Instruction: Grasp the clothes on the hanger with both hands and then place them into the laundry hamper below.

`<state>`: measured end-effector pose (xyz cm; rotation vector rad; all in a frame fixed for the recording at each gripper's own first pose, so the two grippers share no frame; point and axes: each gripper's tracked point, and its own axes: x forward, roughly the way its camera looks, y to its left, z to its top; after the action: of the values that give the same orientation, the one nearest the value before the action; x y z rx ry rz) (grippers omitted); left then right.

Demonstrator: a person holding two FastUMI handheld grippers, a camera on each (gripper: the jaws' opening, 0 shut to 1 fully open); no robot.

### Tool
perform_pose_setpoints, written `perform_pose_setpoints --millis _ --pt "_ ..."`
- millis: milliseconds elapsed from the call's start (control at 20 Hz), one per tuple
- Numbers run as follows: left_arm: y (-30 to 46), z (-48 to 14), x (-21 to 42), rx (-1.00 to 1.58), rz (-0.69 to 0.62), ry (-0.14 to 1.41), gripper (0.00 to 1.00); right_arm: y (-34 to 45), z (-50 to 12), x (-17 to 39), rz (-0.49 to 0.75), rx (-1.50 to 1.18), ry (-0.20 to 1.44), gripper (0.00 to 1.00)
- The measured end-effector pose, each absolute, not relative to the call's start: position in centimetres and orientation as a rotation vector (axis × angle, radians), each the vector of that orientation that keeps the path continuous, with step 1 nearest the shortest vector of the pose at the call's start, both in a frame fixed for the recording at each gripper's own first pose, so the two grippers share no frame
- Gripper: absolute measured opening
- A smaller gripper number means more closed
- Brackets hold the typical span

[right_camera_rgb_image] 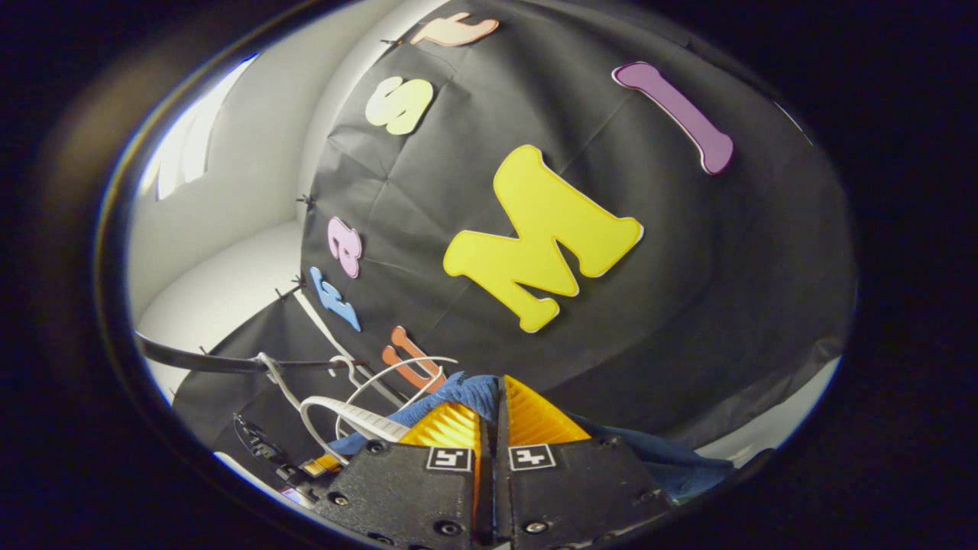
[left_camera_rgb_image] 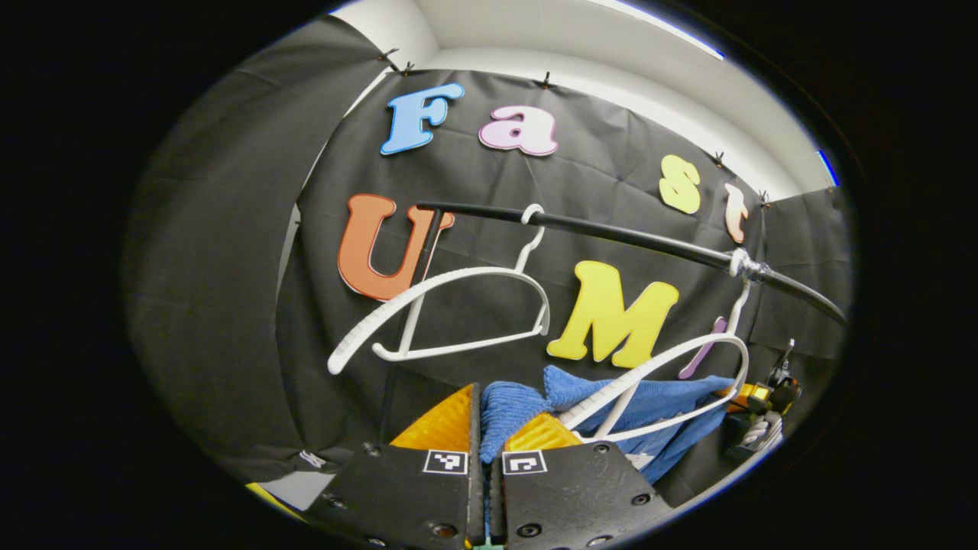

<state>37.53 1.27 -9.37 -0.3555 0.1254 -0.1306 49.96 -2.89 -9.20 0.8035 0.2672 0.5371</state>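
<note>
Both claws — left [left_camera_rgb_image: 489, 428], right [right_camera_rgb_image: 493, 416] — tilt upward, clamped on blue cloth [left_camera_rgb_image: 657, 401].

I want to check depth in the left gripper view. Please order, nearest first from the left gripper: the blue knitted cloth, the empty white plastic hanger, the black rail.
1. Blue knitted cloth: pinched between the fingers of the left gripper.
2. Empty white plastic hanger: above, slightly left, hanging free.
3. Black rail: highest, carrying the hanger's hook.
</note>
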Motion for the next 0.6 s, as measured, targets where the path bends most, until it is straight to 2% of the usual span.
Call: perform_pose_setpoints --millis 300,350,550,600 --pt "1.1 -9.6 37.2 -0.471 -0.204 0.126 0.03 -2.5 -10.0 49.8 0.582 0.892 0.321 0.05" --pt "0.8 -10.2 37.2 -0.492 -0.213 0.150 0.00 -2.2 -10.3 49.9 0.590 0.919 0.346 0.05" --pt "1.2 -14.6 35.9 -0.504 -0.178 0.245 0.07 -2.1 -14.7 50.7 0.563 0.903 0.432 0.05" --pt "1.5 -15.5 35.5 -0.492 -0.163 0.257 0.03 -2.1 -15.5 50.2 0.563 0.896 0.442 0.04"
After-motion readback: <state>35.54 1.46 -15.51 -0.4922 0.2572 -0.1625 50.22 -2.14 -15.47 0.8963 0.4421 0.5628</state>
